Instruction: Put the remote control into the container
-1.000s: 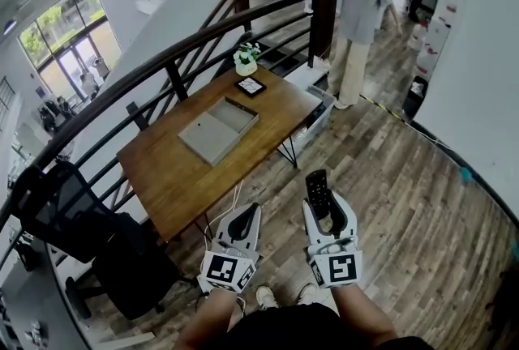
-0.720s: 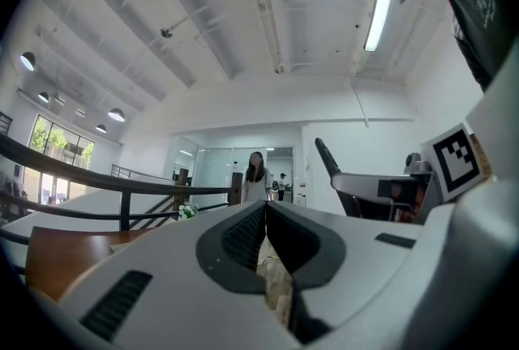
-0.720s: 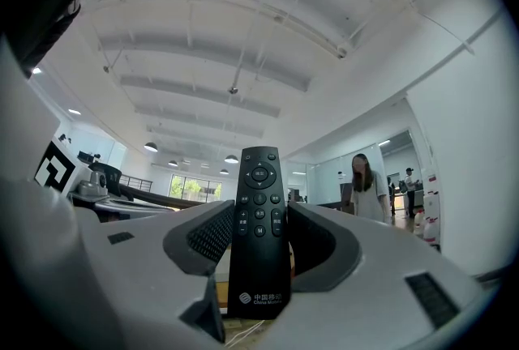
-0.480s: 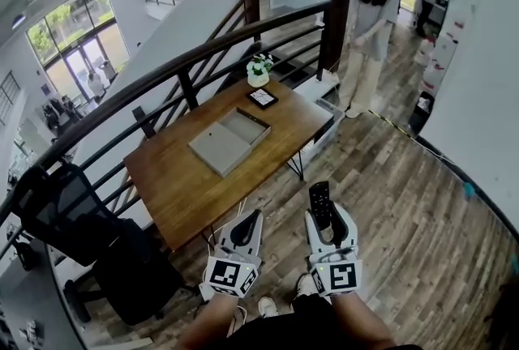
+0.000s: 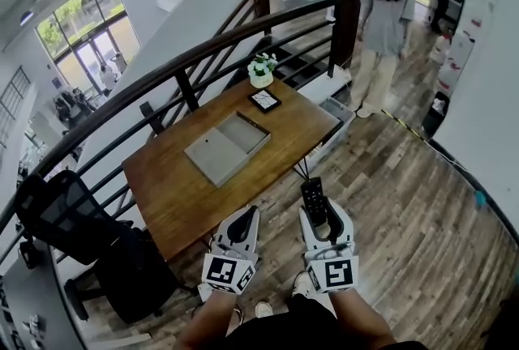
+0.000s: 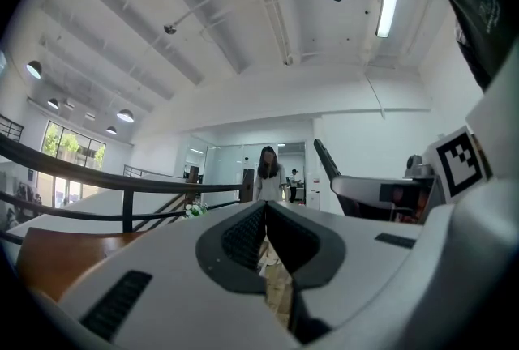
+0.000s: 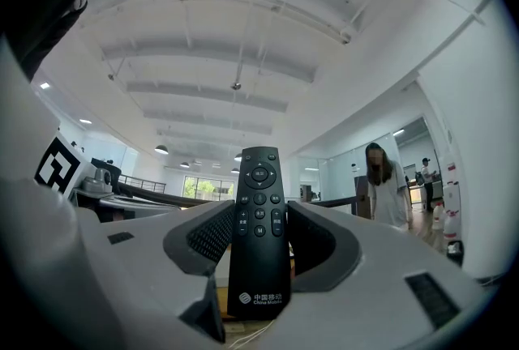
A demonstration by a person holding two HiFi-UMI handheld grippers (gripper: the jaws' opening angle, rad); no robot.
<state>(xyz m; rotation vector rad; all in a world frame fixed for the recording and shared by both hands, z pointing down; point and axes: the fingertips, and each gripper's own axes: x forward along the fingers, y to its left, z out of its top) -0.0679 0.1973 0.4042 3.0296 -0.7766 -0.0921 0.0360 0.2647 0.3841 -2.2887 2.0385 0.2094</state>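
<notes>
Carrying stage, with the person standing on the floor short of the bench. The right hand-held gripper is clamped on the remote, its ribbed pads pressing the two long narrow sides at about the level of the middle buttons. The logo end sits back in the throat of the jaws and the round-pad end juts out past the tips. The left hand-held gripper is beside it, jaws closed together on nothing. The container, a shallow grey open tray, lies empty near the middle of the bench, well apart from the remote. The remote appears to be a slim, rigid plastic bar: probably light, stiff enough not to bend under the clamp, and smooth along its edges, so it may slide lengthwise if the grip slackens or the hand-held gripper tips nose-down. The side-to-side hold across the narrow width looks the sound one, since it spares the buttons and gives the pads flat faces to bear on. A hold nearer mid-length would cut the overhang. The casing would likely survive a short drop, yet laying it flat in the tray seems safer.
</notes>
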